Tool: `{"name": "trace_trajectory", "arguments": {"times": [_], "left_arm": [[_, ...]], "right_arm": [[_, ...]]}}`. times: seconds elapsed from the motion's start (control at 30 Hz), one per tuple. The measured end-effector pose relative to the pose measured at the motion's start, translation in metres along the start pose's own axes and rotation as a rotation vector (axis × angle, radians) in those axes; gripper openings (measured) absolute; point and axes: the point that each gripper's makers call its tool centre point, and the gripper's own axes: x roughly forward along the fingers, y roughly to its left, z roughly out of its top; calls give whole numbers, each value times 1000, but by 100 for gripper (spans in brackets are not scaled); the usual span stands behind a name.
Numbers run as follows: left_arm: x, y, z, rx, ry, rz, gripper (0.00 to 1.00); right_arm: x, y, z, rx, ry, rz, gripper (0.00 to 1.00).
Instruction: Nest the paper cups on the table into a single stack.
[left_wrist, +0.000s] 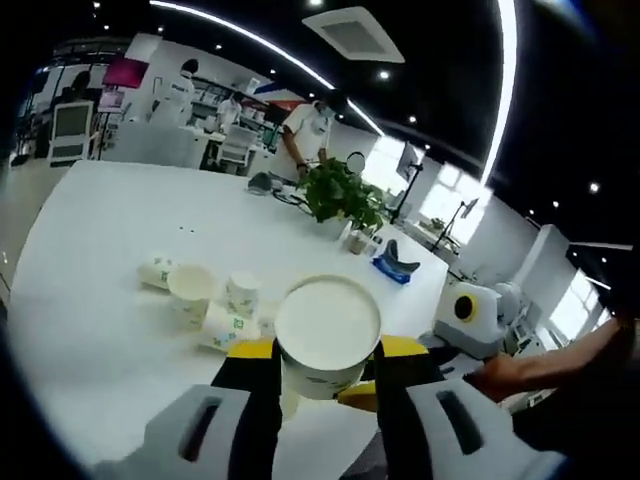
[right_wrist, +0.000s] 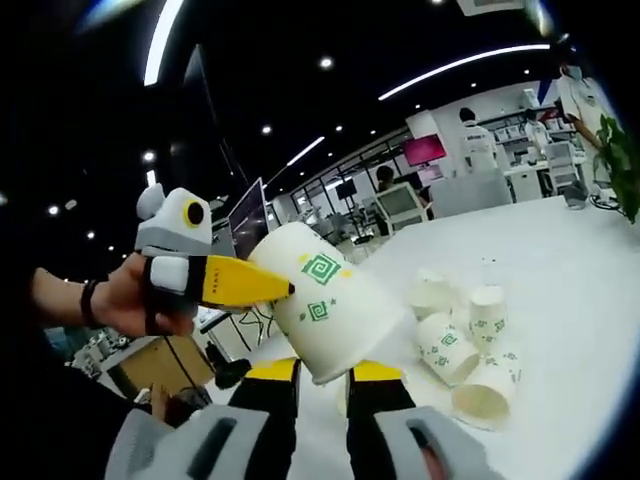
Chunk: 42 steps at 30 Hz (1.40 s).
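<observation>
Held cup: a white paper cup (left_wrist: 327, 335) sits between the left gripper's (left_wrist: 325, 385) yellow-tipped jaws, which clamp its wall. In the left gripper view its open mouth faces the camera, so its long axis runs along the jaws, base away.

Same cup, right gripper view: the cup (right_wrist: 330, 310) lies tilted, base up-left, mouth down-right. The left gripper (right_wrist: 255, 285) comes in from the left with a hand (right_wrist: 125, 300) behind it, its yellow jaw against the cup wall.

Right gripper: the right gripper's (right_wrist: 322, 385) jaws rise on either side of the cup's lower rim. I cannot tell whether they press it.

Markings: green square spiral emblems on the held cup's wall, 2 showing; similar green prints on the loose cups. No readable writing.

Loose cups: a cluster (left_wrist: 205, 295) on the white counter (left_wrist: 90, 260), beyond the held cup. At least 1 stands mouth up; others lie on their sides. In the right gripper view the cluster (right_wrist: 465, 345) lies right of the held cup, mostly on their sides, touching each other.

Counter, far end: a potted green plant (left_wrist: 342, 195), a blue object (left_wrist: 393, 263) just beside it.

Background: people in white stand past the counter.
</observation>
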Motion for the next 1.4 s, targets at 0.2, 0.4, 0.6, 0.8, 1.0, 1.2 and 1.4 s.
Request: {"name": "trace_trajectory", "arguments": {"times": [0.2, 0.4, 0.6, 0.8, 1.0, 1.2, 1.4], "left_arm": [[2, 4, 3, -165, -38, -67, 34], [-1, 4, 4, -201, -51, -87, 34], [-1, 1, 4, -177, -39, -98, 34], [-1, 1, 6, -188, -35, -122, 34], [-1, 2, 3, -206, -19, -148, 34], [-2, 1, -1, -198, -7, -152, 35], [-1, 2, -11, -152, 24, -132, 40]], "right_arm": [[-4, 5, 6, -29, -19, 15, 6], [-5, 8, 8, -55, -21, 25, 2], [-4, 9, 5, -80, -11, 35, 0], [-5, 14, 8, -109, -18, 39, 0], [-5, 16, 6, -130, -11, 47, 0], [-6, 15, 1, -137, 7, 48, 0], [-7, 14, -3, -143, 28, 46, 0]]}}
